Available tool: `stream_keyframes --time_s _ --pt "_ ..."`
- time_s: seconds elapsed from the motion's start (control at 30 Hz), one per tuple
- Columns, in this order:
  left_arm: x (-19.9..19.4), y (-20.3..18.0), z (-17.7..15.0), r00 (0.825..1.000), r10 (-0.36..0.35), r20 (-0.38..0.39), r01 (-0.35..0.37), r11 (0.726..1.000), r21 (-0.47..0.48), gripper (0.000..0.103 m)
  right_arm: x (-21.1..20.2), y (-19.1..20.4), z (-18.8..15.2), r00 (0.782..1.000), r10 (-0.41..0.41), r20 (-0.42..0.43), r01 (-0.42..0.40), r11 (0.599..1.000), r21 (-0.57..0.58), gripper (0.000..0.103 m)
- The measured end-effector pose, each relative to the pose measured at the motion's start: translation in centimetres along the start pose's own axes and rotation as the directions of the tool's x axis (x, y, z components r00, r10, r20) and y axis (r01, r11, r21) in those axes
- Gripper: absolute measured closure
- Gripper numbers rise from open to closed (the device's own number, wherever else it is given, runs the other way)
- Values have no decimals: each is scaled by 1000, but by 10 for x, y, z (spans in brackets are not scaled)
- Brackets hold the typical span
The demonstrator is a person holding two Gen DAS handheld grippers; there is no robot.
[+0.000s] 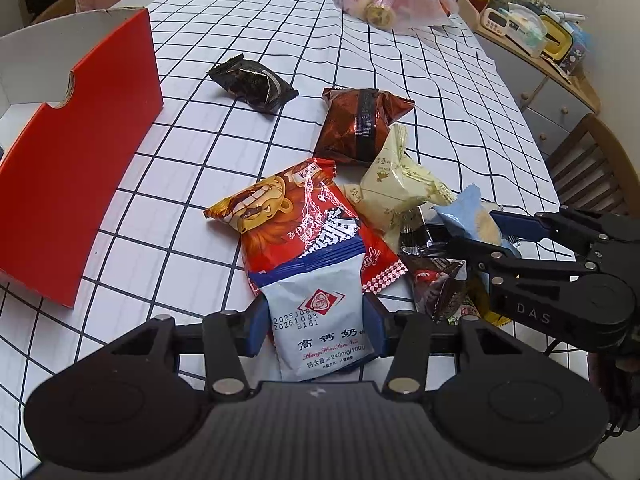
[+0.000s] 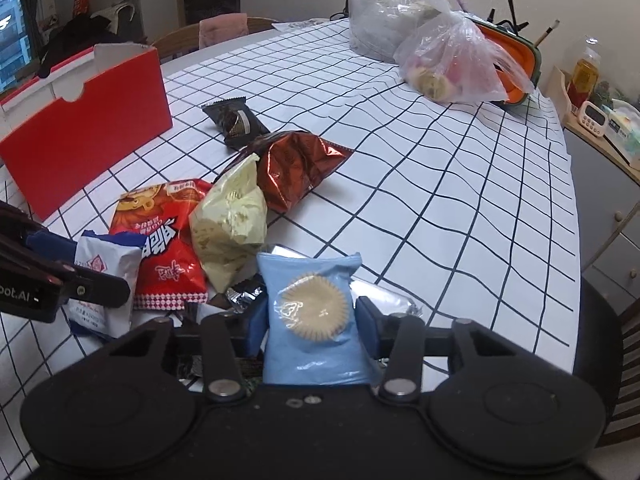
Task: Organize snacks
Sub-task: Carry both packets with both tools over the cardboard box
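White-and-blue milk-biscuit packet (image 1: 320, 312) clamped between the pads of the left gripper (image 1: 316, 320), lower end over the red snack bag (image 1: 296, 220) in the pile on the checked tablecloth (image 1: 400, 60). Light-blue cookie packet (image 2: 316, 316) pinched likewise in the right gripper (image 2: 312, 320), jaws part-closed on its sides. Step in hand, by judgement: pick-up complete on both sides; next: lift clear of the pile, carry to the red cardboard box (image 1: 80, 152), release inside.

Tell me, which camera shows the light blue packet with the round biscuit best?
The right wrist view: the light blue plastic biscuit packet faces it squarely, between the right claw pads. The left wrist view shows only part of it, beyond the pile.
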State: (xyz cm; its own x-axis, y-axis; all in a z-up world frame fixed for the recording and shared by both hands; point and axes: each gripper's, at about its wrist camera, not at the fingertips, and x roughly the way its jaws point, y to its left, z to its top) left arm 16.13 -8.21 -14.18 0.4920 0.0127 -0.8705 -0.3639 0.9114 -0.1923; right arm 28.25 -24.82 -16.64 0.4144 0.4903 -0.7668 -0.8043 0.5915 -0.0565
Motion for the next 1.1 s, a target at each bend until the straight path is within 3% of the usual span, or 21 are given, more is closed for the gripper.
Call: stream_keyframes --time_s 0.5,1.1 --pt "-31 12 6 1000 -13 19 12 999 37 55 -50 12 11 997 -49 65 44 996 80 59" --pt "-110 75 31 994 -68 91 57 992 115 55 -110 105 65 987 -40 155 23 993 114 59"
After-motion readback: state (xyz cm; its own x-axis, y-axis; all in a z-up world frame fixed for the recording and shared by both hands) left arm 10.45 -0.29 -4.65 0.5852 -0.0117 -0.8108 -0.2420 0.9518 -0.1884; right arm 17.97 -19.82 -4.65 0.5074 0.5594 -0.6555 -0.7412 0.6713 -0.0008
